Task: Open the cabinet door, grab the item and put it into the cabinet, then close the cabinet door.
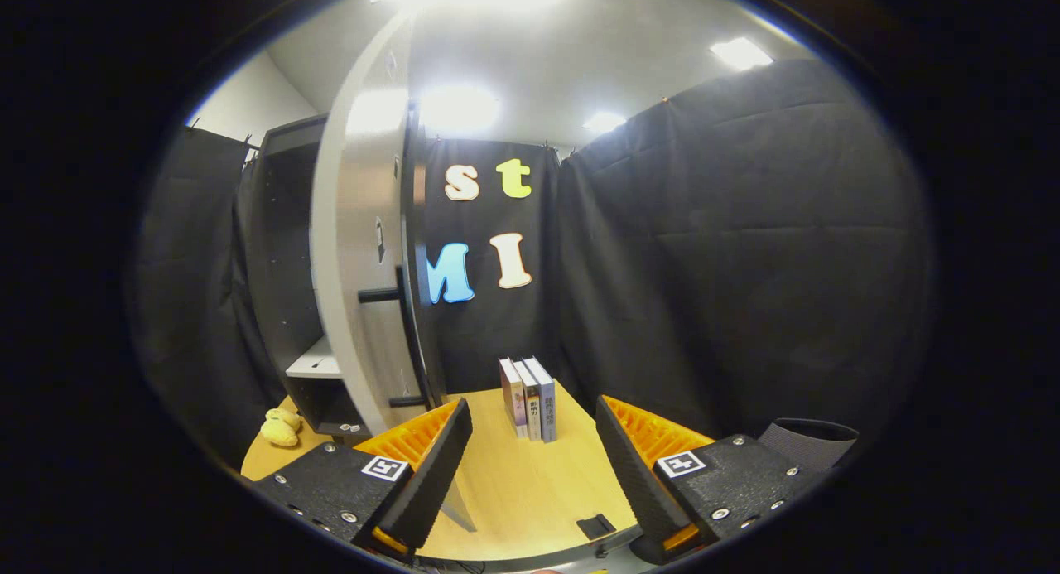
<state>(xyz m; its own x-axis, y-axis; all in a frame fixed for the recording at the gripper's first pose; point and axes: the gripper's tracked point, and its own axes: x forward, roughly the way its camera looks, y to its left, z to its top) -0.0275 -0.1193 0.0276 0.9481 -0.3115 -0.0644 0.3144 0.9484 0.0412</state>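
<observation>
The cabinet point(286, 251) stands left of the fingers with its pale door point(360, 251) swung open toward me; a dark bar handle point(407, 334) runs down the door's edge. Inside, a light shelf point(315, 363) shows. Three books point(530, 398) stand upright together on the wooden table point(530, 491), just ahead of the fingers and roughly between them. My gripper point(534, 429) is open, holding nothing, its left finger close beside the door's lower edge.
A yellow plush toy point(280, 427) lies on the table by the cabinet's foot, left of the fingers. A small black clip point(595, 525) sits at the table's near edge. A dark mesh bin point(807, 441) stands beyond the right finger. Black cloth walls surround the booth.
</observation>
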